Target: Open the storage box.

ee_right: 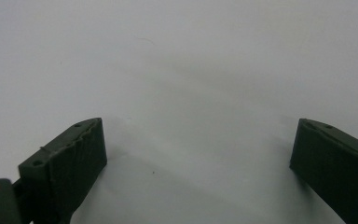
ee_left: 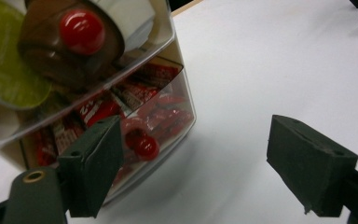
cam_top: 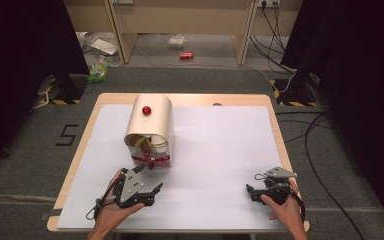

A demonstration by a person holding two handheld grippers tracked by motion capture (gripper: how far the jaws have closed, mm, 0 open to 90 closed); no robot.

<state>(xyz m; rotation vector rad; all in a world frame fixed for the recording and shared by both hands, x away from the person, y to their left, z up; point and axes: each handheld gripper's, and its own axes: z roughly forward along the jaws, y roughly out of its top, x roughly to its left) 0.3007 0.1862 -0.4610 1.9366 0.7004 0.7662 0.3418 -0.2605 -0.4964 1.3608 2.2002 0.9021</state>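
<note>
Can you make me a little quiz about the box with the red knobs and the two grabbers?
1. True or false: the left gripper is shut on the lower red knob.
2. What fills the bottom drawer of the storage box? A) red wrapped sweets B) blue marbles C) coins
3. Which gripper is nearer the box, the left one or the right gripper?

Key
1. False: its jaws stand wide apart, short of the knob.
2. A.
3. The left one; the right gripper hovers over the bare white mat, jaws open.
</note>
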